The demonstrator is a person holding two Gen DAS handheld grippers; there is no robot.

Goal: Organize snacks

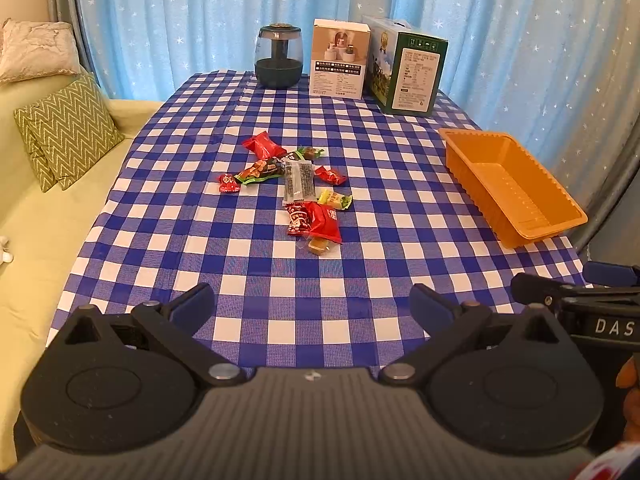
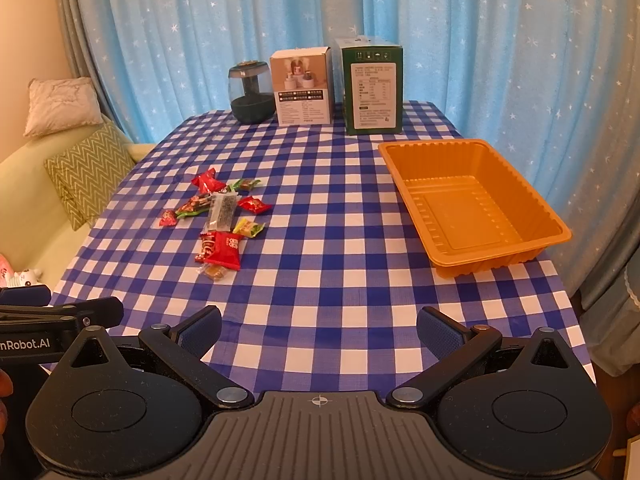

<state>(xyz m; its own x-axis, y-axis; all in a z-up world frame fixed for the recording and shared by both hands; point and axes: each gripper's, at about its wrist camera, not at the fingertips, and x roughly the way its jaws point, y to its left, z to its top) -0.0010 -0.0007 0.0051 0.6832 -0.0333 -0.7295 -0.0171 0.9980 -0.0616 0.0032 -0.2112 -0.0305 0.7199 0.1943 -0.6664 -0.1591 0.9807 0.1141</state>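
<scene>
Left wrist view: checked surface [image 1: 360,280] filling mid frame, curtain [image 1: 500,40] behind. Right of centre, orange tray [image 1: 560,216], nothing inside. Upper centre, green box [image 1: 416,76], white box [image 1: 339,60], dark jar [image 1: 279,56] in a row. Centre, snacks [image 1: 296,188] scattered loosely, well apart from tray. Bottom, left claw [image 1: 312,304] spread wide, holding nothing.

Right wrist view: tray [image 2: 532,216] at right, snacks [image 2: 218,220] left of centre. Bottom, right claw [image 2: 319,328] likewise spread wide, nothing between pads [image 2: 436,334].
</scene>
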